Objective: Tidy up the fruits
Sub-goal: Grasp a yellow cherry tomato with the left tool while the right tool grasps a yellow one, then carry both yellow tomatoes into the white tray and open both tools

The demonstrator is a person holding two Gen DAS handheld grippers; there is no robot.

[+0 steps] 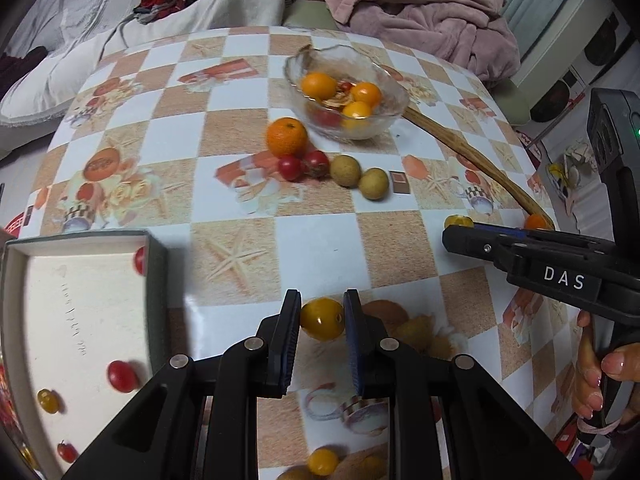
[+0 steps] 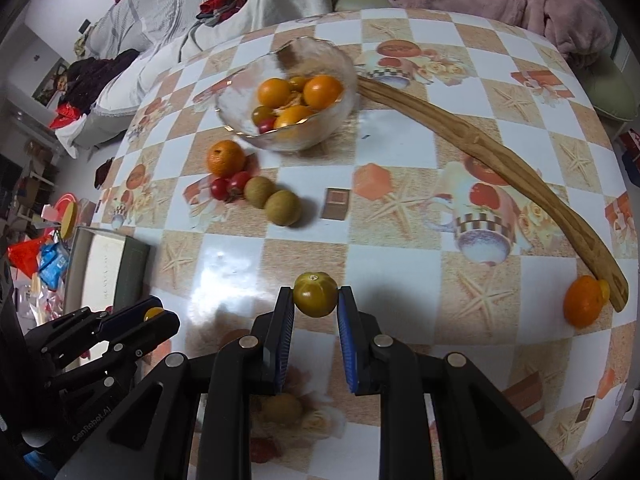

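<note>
fruit sorting on a checked tablecloth (image 2: 400, 264). the left gripper (image 1: 321, 318) pinches a yellow tomato (image 1: 322, 319) just right of the white box (image 1: 80, 320), likely bound for it, since small tomatoes already lie there. the right gripper (image 2: 316, 300), nearer than the glass bowl (image 2: 288, 96) of oranges, clamps a greenish-yellow tomato (image 2: 315, 294). loose fruit sits in front of the bowl.

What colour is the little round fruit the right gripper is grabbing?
Greenish-yellow, darker olive at its sides; the small fruit between the right gripper fingers shows best in the right wrist view.
</note>
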